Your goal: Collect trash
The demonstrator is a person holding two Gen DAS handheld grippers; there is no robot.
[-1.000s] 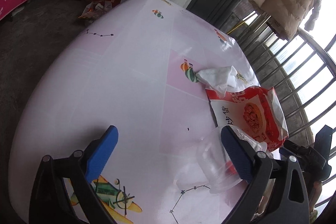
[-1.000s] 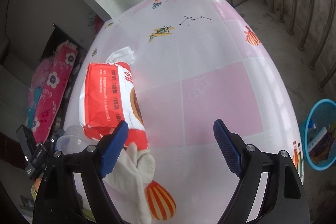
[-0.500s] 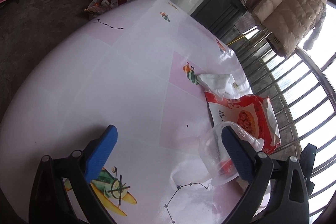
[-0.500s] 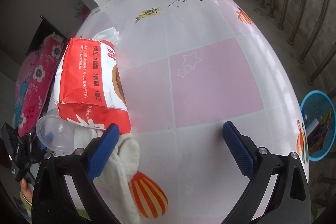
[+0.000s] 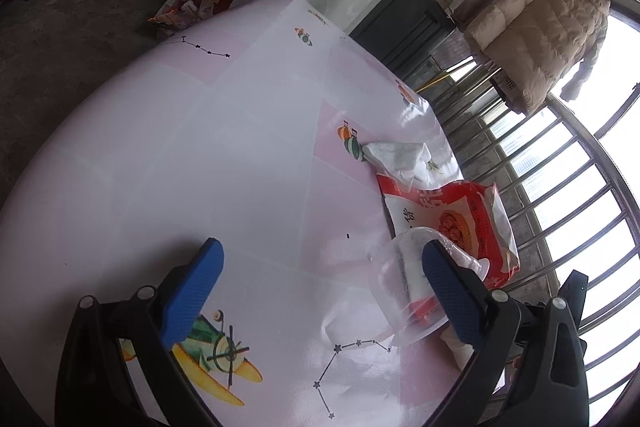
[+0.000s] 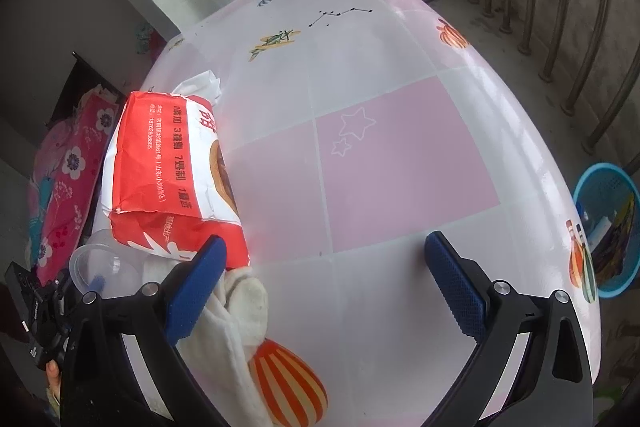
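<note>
**A:** What trash lies before you?

**B:** A red and white snack bag (image 6: 172, 171), crinkled and puffed, printed with white characters, lies near the counter's (image 6: 400, 155) edge. Just beside its lower end a clear plastic cup (image 5: 404, 287) lies on its side, thin-walled and see-through, with something red showing inside. At the bag's far end sits a crumpled white tissue (image 5: 396, 155), and at its near end a soft white cloth (image 6: 240, 311) drapes over the counter, touching the bag.

**A:** And your left hand-held gripper (image 5: 320, 287)?

**B:** Its blue ribbed pads stand wide apart with nothing pinched. The cup lies against the inner side of its right pad; you cannot tell whether pad and cup touch.

**A:** Your right hand-held gripper (image 6: 324, 283)?

**B:** Spread as wide as it goes, gripping nothing. Its left pad hangs over the bag's corner and the cloth; bare counter lies between the pads.

**A:** What else is around you?

**B:** The counter wears a glossy pink and white cover printed with planes, balloons and star lines. A blue basket (image 6: 608, 231) stands on the floor past the counter's edge, metal railings (image 5: 560, 227) run behind, and a padded beige coat (image 5: 536, 27) hangs there.
</note>
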